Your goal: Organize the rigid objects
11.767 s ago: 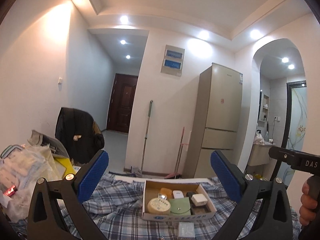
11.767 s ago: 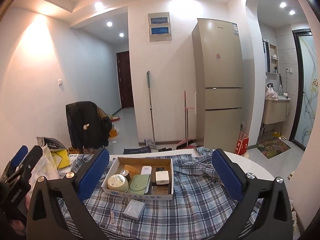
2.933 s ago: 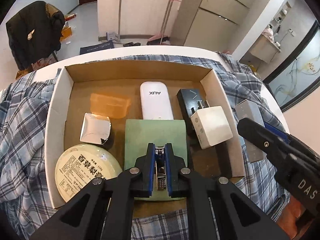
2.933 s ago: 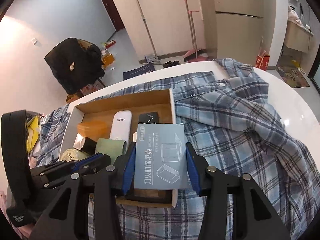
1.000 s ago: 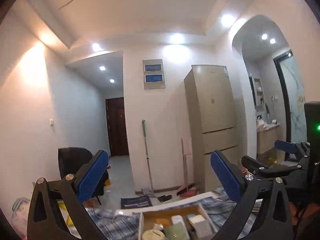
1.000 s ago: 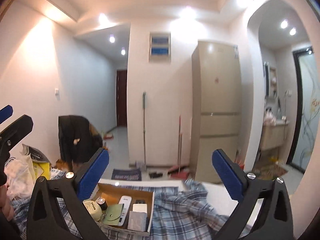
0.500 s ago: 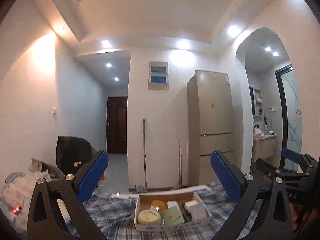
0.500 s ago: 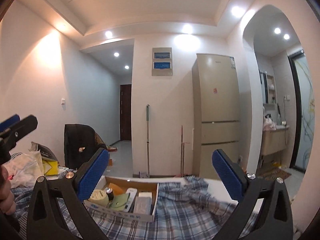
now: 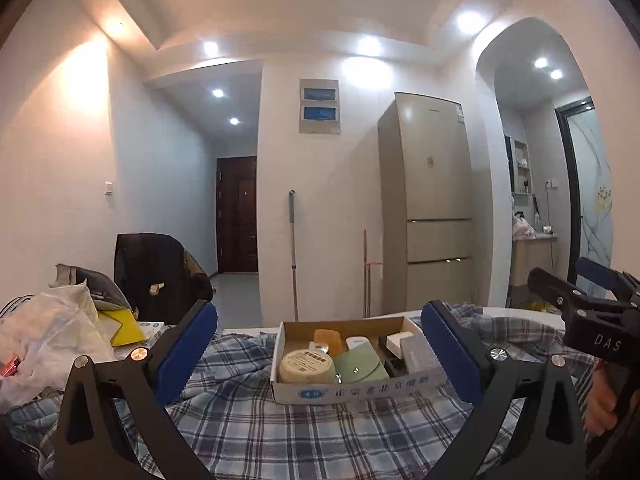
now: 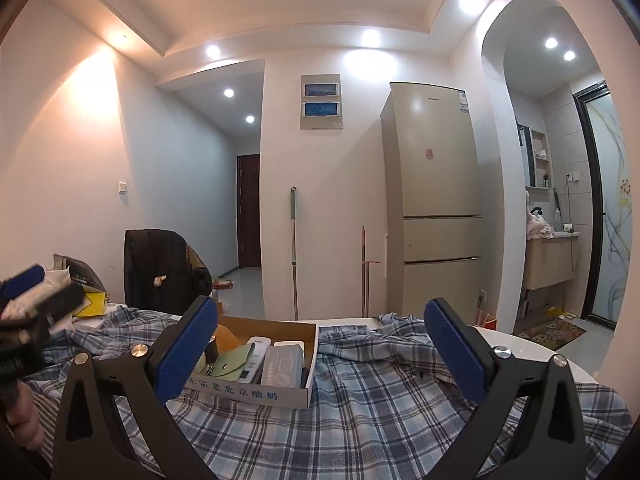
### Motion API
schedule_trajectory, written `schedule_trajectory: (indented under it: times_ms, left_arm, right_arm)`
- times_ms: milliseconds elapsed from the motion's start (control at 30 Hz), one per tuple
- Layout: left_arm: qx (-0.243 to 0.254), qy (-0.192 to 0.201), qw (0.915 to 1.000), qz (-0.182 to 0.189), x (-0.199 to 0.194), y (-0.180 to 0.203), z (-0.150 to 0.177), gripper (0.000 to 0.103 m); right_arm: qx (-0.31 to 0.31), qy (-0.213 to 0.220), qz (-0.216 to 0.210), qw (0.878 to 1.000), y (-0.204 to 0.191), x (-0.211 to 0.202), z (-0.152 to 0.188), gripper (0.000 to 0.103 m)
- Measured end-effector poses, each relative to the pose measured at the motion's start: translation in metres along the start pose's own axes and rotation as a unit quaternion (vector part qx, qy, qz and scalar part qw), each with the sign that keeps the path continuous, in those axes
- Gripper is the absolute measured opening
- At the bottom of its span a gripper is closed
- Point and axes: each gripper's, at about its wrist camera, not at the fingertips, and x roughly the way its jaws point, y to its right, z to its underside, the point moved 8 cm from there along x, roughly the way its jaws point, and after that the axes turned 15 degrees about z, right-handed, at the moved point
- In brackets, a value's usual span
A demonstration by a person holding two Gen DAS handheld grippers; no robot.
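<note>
A cardboard box sits on the plaid cloth ahead of both grippers. It holds a round cream tin, a green pouch, an orange block, a white device, a white charger and a grey carton. My left gripper is open and empty, pulled back from the box. In the right wrist view the box lies left of centre with the grey carton at its right end. My right gripper is open and empty too.
Plaid cloth covers a white round table. Plastic bags and clutter pile at the left, with a chair with a dark jacket behind. A fridge, a mop and a broom stand by the far wall.
Both grippers, shut over the box 2.9 s ago, are now open and drawn back. The grey carton the right one held now lies in the box. Both views tilted down over the last second.
</note>
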Motion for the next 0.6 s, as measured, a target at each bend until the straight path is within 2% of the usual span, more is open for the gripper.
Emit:
schedule_trajectory:
  times_ms: [333,600]
  left_arm:
    - [-0.026,-0.005,0.9996,0.000,0.002,-0.009,0.006,0.103]
    - [-0.027,-0.005,0.9996,-0.006,0.001,-0.010,0.006,0.103]
  right_arm:
    - [-0.010,0.017,0.004,1.000,-0.002,-0.009,-0.002,0.103]
    - [0.004,0.006,0.005,1.000,0.004,-0.005,-0.001,0.103]
